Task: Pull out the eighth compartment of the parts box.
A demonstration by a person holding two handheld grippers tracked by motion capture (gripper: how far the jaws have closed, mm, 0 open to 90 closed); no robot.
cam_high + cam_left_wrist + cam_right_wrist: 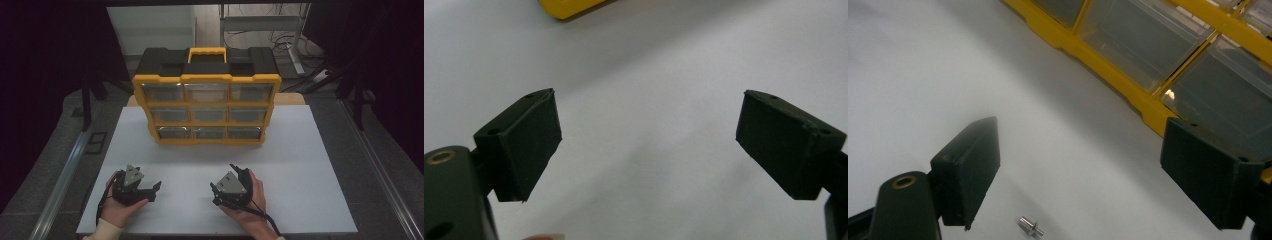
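Both tongs sit low on the white table (300, 165), near the person's edge, one in each hand, and both are released w/ nothing between the jaws. Left gripper (152, 191) is held in the left hand (114, 205), jaws spread wide and pointing off to its right across the table top. From the left gripper view (649, 135) there's just bare white surface between the pads (526, 140), plus a yellow corner (566, 7) of the organizer way out ahead. Right gripper (222, 182) is in the right hand (250, 207), well apart from the left one, jaws also wide apart. In the right gripper view (1078, 165) a tiny silver metal pin (1030, 226) lies on the table just in front of and between the jaws, closer to the jaw at the left of that view, not touching either pad. Can't make the pin out from the high view, too small. Ahead of both tongs, a fair way off, stands the yellow organizer (206, 78) w/ black top, yellow handle (207, 50) and a 3x3 grid of clear drawers (206, 114); all drawers look pushed in. Right gripper view looks at the bottom drawers (1143, 40) at an angle; contents too blurry to tell.
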